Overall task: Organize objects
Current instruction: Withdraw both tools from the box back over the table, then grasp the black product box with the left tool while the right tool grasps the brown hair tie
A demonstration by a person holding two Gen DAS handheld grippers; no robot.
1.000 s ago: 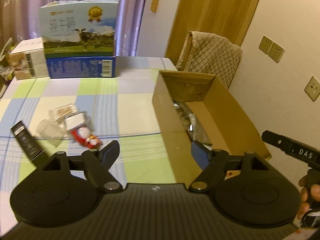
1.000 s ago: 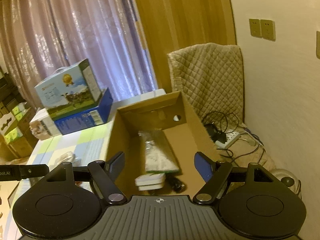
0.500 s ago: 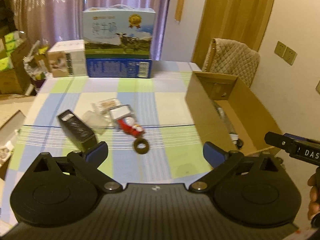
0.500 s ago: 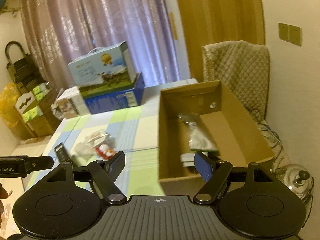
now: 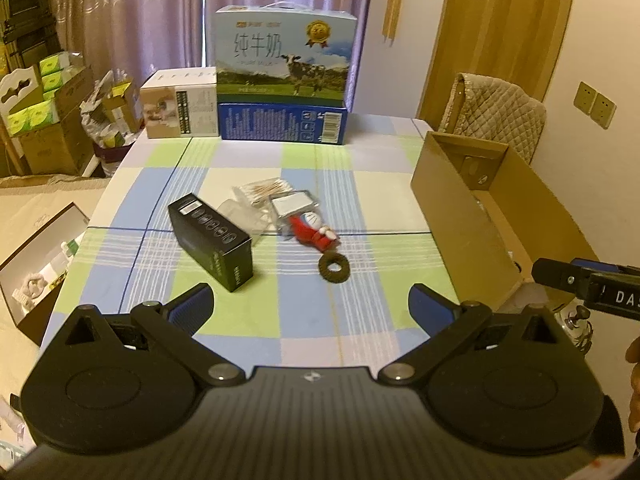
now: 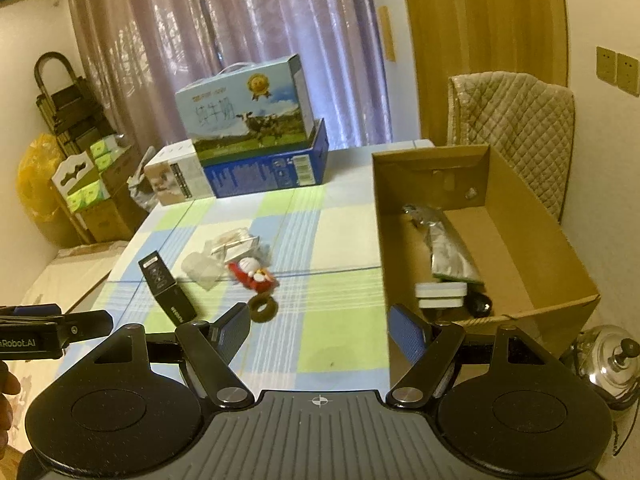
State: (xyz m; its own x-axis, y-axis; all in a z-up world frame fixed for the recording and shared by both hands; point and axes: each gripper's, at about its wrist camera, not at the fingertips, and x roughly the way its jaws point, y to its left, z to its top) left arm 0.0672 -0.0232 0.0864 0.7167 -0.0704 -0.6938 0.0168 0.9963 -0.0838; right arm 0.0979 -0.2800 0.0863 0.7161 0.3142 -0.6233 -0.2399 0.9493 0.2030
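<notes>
Left gripper spread wide and empty, hovering low-centre of frame; the ring lies just ahead, black box upper left, long axis slanting away. Right gripper also spread, empty, carton beyond at right.

Dim warm indoor light; fisheye-bent edges; slight softness.

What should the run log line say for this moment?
left tool: open, empty | right tool: open, empty | cardboard box: partly filled | black box, ring, red toy: on table
</notes>
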